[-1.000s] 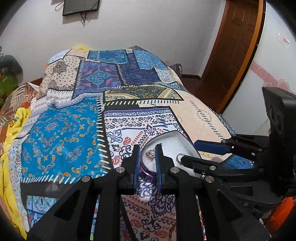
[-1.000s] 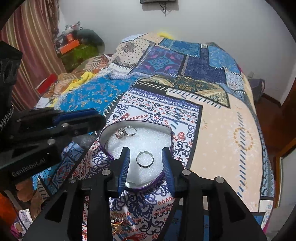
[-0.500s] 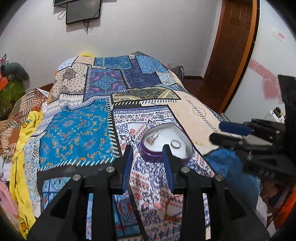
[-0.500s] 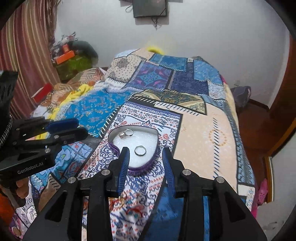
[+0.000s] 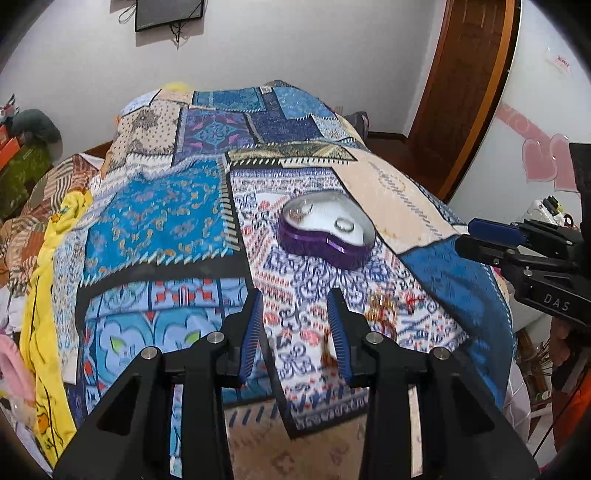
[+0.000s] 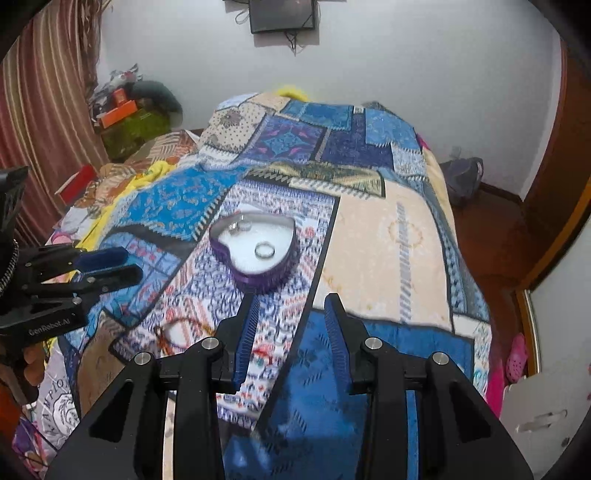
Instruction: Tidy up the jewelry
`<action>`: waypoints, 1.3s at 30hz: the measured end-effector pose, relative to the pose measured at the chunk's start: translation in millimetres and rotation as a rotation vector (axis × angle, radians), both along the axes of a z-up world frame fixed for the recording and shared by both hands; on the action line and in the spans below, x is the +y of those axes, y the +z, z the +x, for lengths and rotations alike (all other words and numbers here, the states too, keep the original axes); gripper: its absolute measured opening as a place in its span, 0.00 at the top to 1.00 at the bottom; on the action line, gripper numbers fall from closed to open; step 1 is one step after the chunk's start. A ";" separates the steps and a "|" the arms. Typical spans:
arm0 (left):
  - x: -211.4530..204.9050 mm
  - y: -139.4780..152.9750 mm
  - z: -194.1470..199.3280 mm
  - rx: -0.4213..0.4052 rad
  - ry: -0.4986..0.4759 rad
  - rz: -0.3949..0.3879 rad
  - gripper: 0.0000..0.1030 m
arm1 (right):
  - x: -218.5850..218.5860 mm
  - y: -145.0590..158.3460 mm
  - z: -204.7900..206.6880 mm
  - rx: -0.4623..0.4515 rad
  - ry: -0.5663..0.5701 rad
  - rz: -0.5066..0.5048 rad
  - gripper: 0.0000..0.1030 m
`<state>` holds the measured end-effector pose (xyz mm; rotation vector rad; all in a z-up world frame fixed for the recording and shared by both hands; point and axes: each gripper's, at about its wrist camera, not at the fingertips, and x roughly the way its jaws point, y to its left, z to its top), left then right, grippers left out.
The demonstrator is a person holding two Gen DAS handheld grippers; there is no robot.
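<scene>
A purple heart-shaped jewelry box (image 5: 325,247) with a white lining lies open on the patterned bedspread; it also shows in the right wrist view (image 6: 258,275). Inside are a plain silver ring (image 5: 344,225) (image 6: 264,251) and a stone ring (image 5: 300,210) (image 6: 236,226). A gold necklace (image 5: 382,308) (image 6: 177,334) lies on the spread in front of the box. My left gripper (image 5: 295,328) is open and empty, well back from the box. My right gripper (image 6: 291,332) is open and empty too, also back from the box.
The bedspread (image 5: 159,221) covers a bed that falls away at the near edge. A wooden door (image 5: 465,85) is at the right. Clutter (image 6: 129,122) and a striped curtain (image 6: 33,110) are at the left. A TV (image 6: 282,14) hangs on the wall.
Both grippers have pulled back and up from the box, which now looks smaller and farther. The left gripper's jaws have opened wider. The necklace has come into view.
</scene>
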<state>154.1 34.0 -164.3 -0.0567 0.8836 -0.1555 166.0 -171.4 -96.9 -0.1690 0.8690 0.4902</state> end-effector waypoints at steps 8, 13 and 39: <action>2.1 -27.5 -11.1 0.093 0.029 -0.090 0.66 | 1.1 -28.0 -10.9 0.084 0.026 -0.029 0.67; -8.0 -38.5 -14.2 0.123 0.022 -0.112 0.66 | 6.5 -40.4 -16.4 0.101 0.056 -0.051 0.67; -13.7 -62.4 -7.0 0.131 0.074 -0.185 0.76 | 16.2 -67.1 -12.1 0.104 0.119 -0.010 0.72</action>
